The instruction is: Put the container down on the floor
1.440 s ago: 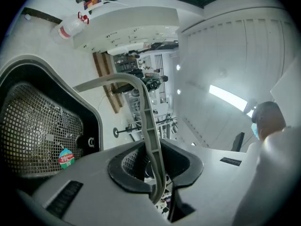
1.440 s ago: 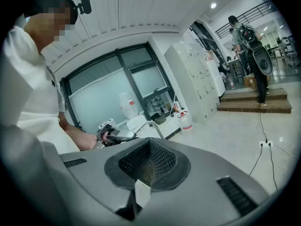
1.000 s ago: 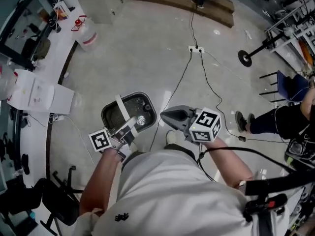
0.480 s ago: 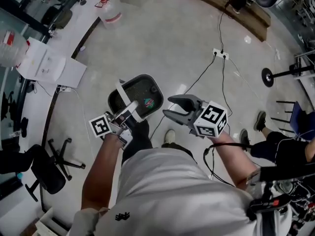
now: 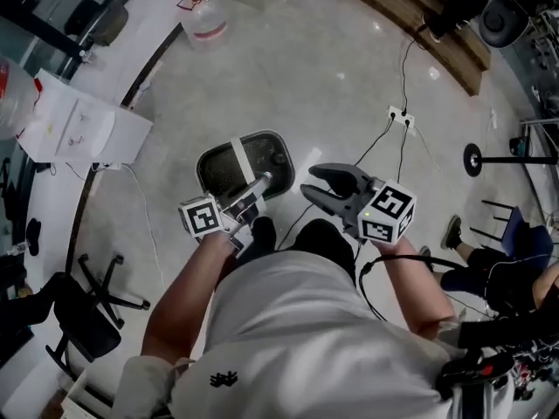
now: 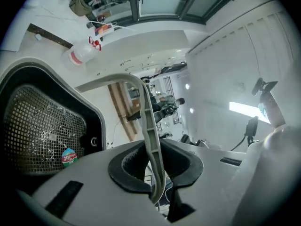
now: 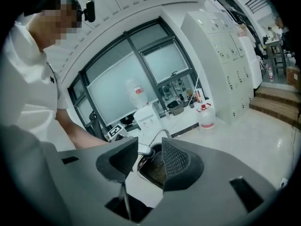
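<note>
A black container (image 5: 262,151) with a mesh inside hangs by its pale grey handle (image 5: 238,162) over the floor in front of the person's legs. My left gripper (image 5: 259,187) is shut on that handle. In the left gripper view the handle strip (image 6: 149,126) runs down between the dark pads, with the container's mesh (image 6: 42,126) to the left. My right gripper (image 5: 318,183) stands open and empty just right of the container, not touching it. The right gripper view looks past its spread jaws at the container (image 7: 154,167).
A plastic water jug (image 5: 205,20) and a white box (image 5: 83,129) sit by the curved wall at the far left. A power strip (image 5: 397,116) with cables lies on the floor ahead. An office chair (image 5: 83,321) is at lower left, a stand base (image 5: 472,160) at right.
My right gripper's jaws went from shut to wide open. The left gripper kept its hold on the handle, and the container shifted slightly up and right in the view.
</note>
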The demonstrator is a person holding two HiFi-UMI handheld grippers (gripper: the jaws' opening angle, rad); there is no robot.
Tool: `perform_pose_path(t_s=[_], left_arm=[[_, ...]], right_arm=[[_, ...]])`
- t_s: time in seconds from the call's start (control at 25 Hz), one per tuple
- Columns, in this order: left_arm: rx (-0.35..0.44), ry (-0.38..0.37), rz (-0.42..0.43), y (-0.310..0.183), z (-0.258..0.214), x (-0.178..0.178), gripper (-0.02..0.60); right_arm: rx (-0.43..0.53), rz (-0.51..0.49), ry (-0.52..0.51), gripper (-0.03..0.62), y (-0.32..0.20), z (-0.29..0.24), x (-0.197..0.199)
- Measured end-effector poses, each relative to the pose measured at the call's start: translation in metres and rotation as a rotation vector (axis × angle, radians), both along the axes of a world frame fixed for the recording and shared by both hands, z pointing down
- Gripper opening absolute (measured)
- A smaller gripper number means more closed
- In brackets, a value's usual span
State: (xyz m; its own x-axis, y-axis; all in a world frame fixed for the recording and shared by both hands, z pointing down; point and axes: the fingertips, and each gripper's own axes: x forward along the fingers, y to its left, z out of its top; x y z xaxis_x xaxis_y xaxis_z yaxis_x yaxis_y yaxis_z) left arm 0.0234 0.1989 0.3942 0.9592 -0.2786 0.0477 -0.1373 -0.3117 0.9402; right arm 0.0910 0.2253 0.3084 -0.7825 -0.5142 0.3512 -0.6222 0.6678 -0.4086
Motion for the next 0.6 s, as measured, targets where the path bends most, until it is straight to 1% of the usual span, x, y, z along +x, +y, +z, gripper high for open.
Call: perform_pose_path(t_s=[0.12,0.28,0.44,0.6], left_arm=[[0.013,-0.021,0.012,-0.058,0.011,-0.008,0.066],[0.007,-0.035,-0.018,-0.133,0.041,-0.014,0.067],[-0.023,-0.044,-0.084,-0.218,0.083,-0.014,0.067],[-0.061,-0.093,-0.133,-0.302,0.141,-0.004,0.067]], right_arm=[[-0.012,-0.009,0.005,0.152,-0.062,0.004,-0.016],[-0.036,-0.073,0.019,0.144,-0.132,0.021,-0.030],[-0.087,-0.147,-0.006,0.141,-0.213,0.060,-0.029],[-0.103,-0.254,0.022,0.137,-0.305,0.108,-0.021]])
